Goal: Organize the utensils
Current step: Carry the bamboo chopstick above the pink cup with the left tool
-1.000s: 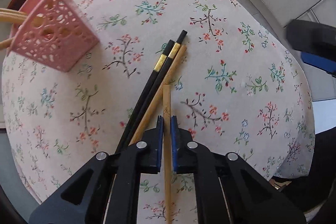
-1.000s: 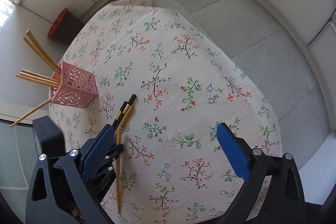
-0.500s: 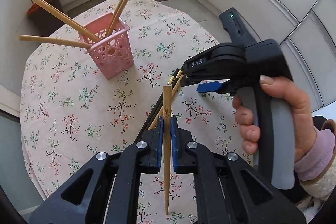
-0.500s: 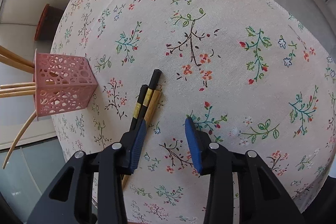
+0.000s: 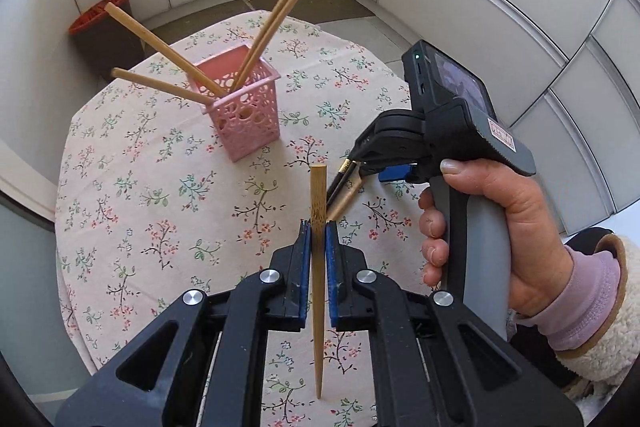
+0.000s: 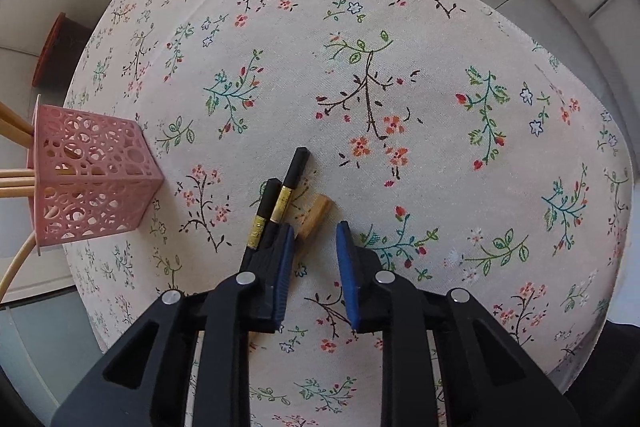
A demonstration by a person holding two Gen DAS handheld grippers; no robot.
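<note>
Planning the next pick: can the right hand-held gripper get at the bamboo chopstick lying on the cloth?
Probably yes. The right hand-held gripper is closing with the bamboo chopstick between its pads; the black chopsticks lie outside.

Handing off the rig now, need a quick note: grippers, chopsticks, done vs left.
Left gripper: shut on a bamboo chopstick, lifted off the table.
Right gripper: jaws closing around another bamboo chopstick on the cloth; pads not yet on it.
Two black chopsticks lie just left of it.
Done: four bamboo chopsticks in the pink holder.
Left: drop the held one in, grip and move the rest.
</note>
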